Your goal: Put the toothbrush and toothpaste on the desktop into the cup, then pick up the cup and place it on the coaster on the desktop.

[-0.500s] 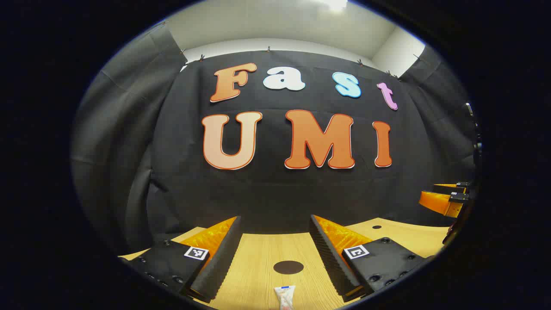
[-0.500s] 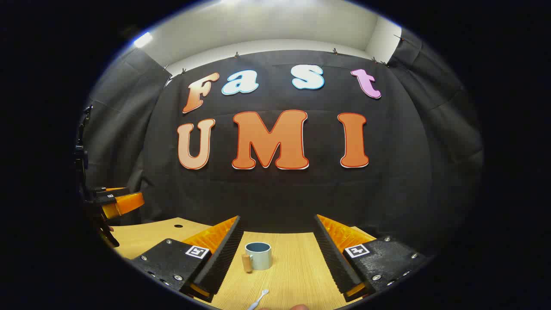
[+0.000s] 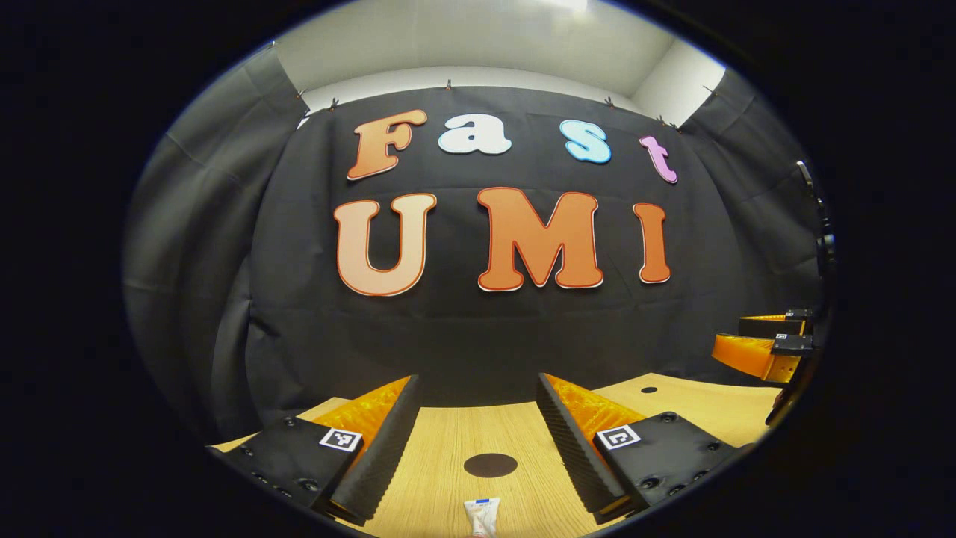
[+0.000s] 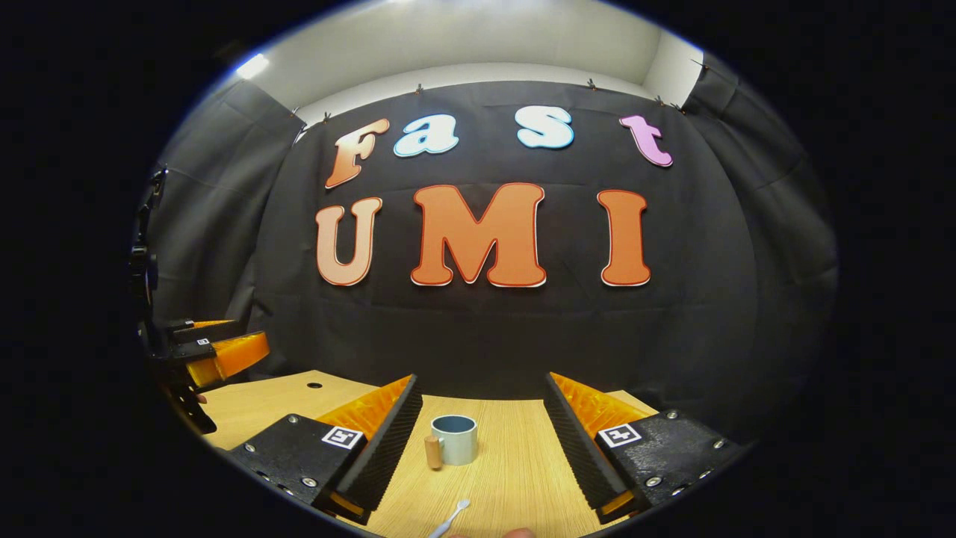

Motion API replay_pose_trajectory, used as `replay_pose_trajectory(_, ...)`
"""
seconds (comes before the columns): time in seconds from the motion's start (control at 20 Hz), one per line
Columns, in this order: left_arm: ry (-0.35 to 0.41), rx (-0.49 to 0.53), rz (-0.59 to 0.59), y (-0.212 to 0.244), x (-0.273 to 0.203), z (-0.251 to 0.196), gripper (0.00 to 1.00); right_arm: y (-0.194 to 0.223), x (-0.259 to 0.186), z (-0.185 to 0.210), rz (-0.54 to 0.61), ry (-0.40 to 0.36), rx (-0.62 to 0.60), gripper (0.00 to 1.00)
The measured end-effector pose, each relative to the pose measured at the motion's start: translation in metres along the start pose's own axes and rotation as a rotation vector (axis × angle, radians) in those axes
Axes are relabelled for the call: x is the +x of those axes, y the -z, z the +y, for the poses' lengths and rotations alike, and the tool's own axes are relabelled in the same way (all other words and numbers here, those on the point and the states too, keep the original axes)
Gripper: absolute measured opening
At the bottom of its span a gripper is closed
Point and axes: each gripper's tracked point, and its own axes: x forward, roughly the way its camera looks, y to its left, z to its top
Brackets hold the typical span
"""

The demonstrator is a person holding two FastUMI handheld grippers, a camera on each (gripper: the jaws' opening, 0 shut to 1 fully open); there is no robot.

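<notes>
From the left gripper view I see my left gripper (image 3: pixel 478 426) held low over the pale wood-grain desktop (image 3: pixel 441 448), jaws spread wide with nothing between them. Taking the round dark flat coaster (image 3: pixel 490 465) as my landmark: it lies on the wood in the gap between the two fingers, touching neither. Just nearer to me than the coaster, apart from it, the white toothpaste tube with a blue band at its end (image 3: pixel 480 515) lies flat at the bottom edge, partly cut off. Far right of the coaster, the right gripper (image 3: pixel 762 345) shows side-on above the table edge; from here I cannot tell how its jaws stand. A small dark hole in the desktop (image 3: pixel 649 389) sits right of and beyond the coaster.

From the right gripper view my right gripper (image 4: pixel 482 430) is likewise spread wide and holding nothing. The left gripper (image 4: pixel 216 347) shows at the far left. The pale blue-grey ceramic cup with a wooden handle (image 4: pixel 452 439) stands upright on the desktop between the fingers, closer to the left-hand finger, handle on its left. The thin white toothbrush (image 4: pixel 450 518) lies nearer than the cup, apart from it, at the bottom edge.
</notes>
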Motion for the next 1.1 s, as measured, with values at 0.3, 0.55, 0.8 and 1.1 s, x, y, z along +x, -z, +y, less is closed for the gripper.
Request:
replay_pose_trajectory(0.3, -0.003, 0.012, 0.059, 0.02, 0.005, -0.003, 0.98, 0.019, 0.001, 0.003, 0.07, -0.01, 0.019, 0.99)
replay_pose_trajectory(0.55, 0.002, 0.055, 0.143, 0.045, 0.007, -0.008, 0.98, 0.048, 0.0, 0.008, 0.193, -0.03, 0.061, 0.99)
replay_pose_trajectory(0.8, 0.01, 0.075, 0.217, 0.068, 0.009, -0.01, 0.99, 0.082, -0.002, 0.014, 0.348, -0.033, 0.09, 0.99)
replay_pose_trajectory(1.1, 0.012, 0.109, 0.365, 0.116, 0.01, -0.007, 1.0, 0.122, -0.007, 0.02, 0.499, -0.028, 0.09, 0.98)
